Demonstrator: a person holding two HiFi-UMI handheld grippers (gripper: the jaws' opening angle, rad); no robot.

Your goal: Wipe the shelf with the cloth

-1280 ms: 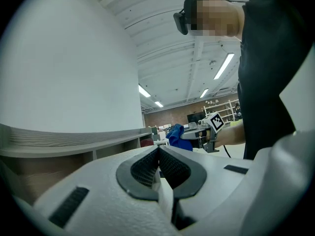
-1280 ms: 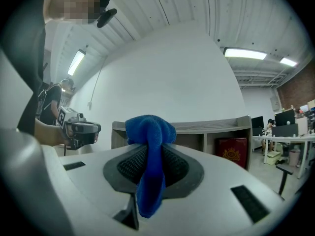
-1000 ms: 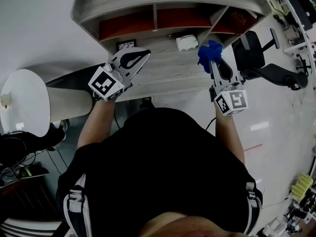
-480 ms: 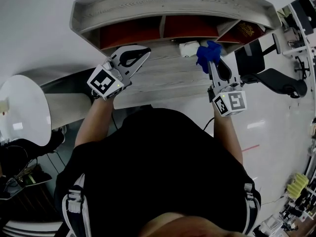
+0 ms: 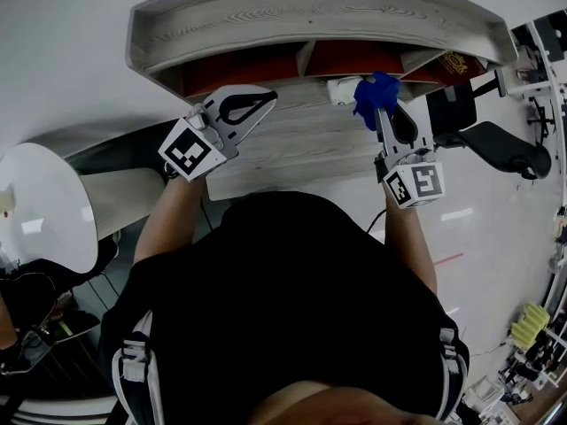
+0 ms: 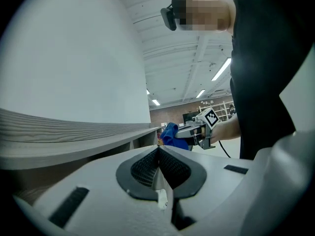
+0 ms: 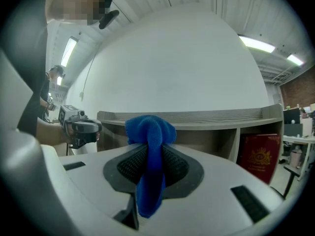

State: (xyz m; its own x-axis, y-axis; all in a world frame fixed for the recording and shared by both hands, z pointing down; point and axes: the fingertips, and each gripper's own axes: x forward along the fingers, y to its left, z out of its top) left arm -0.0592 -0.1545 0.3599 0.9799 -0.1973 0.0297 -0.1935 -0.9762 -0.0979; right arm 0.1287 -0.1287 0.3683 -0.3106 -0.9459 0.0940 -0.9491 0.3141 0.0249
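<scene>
R gripper [image 5: 383, 118] jaws clamped on blue cloth [image 7: 150, 146]. Cloth bunches up past the tips, tail hangs down betw. the pads. Straight ahead of jaws: grey wood shelf [image 7: 197, 118], w/ red book [image 7: 258, 156] in compartment to their right. Small white box [image 5: 339, 89] just left of cloth. L gripper [image 6: 158, 156] jaws together, nothing betw. them, shelf board to their left.
</scene>
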